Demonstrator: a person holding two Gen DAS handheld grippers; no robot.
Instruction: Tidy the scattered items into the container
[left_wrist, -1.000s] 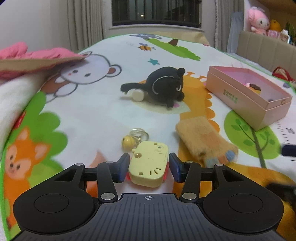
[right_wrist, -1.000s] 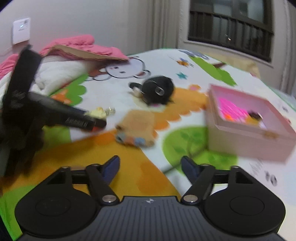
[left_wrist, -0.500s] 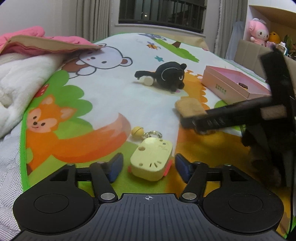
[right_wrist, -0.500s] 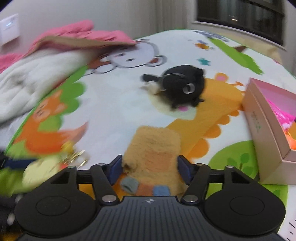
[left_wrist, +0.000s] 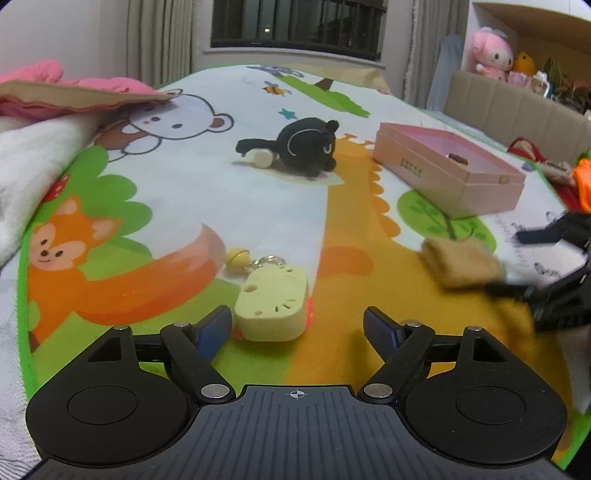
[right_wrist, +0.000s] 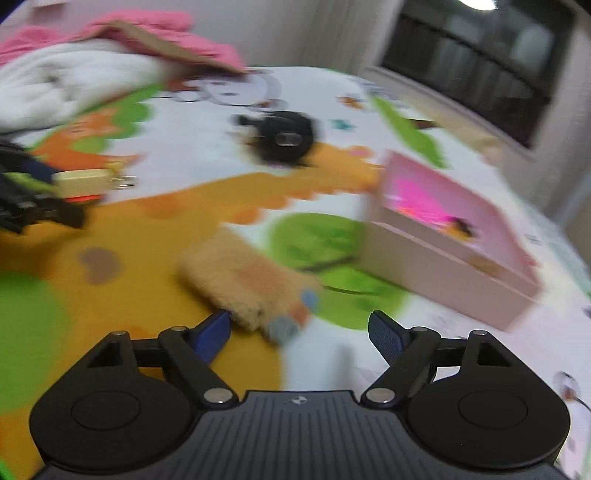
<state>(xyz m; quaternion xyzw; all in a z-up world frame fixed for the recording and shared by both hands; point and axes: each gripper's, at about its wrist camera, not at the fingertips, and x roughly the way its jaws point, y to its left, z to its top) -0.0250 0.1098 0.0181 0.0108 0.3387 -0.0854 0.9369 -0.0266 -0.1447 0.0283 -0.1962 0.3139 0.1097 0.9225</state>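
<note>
A yellow keychain toy (left_wrist: 273, 306) with a small bell (left_wrist: 236, 258) lies on the play mat (left_wrist: 221, 192), just ahead of my left gripper (left_wrist: 297, 328). Its jaws are opening; the toy sits against the left fingertip and well apart from the right one. A tan fuzzy pouch (right_wrist: 251, 280) lies between the opening jaws of my right gripper (right_wrist: 299, 328), with only its near end by the left finger. The open pink box (right_wrist: 454, 251) stands to the right, with small items inside. A black plush (left_wrist: 299, 151) rests farther back.
White and pink bedding (left_wrist: 44, 110) is piled at the left edge of the mat. A beige headboard (left_wrist: 517, 107) with plush toys on it runs behind the pink box (left_wrist: 447, 173). My right gripper (left_wrist: 554, 273) shows blurred at the right of the left wrist view.
My left gripper has opened off the yellow toy, which now rests on the mat. My right gripper closed around the tan pouch, shifted it right toward the box, and has widened again.
</note>
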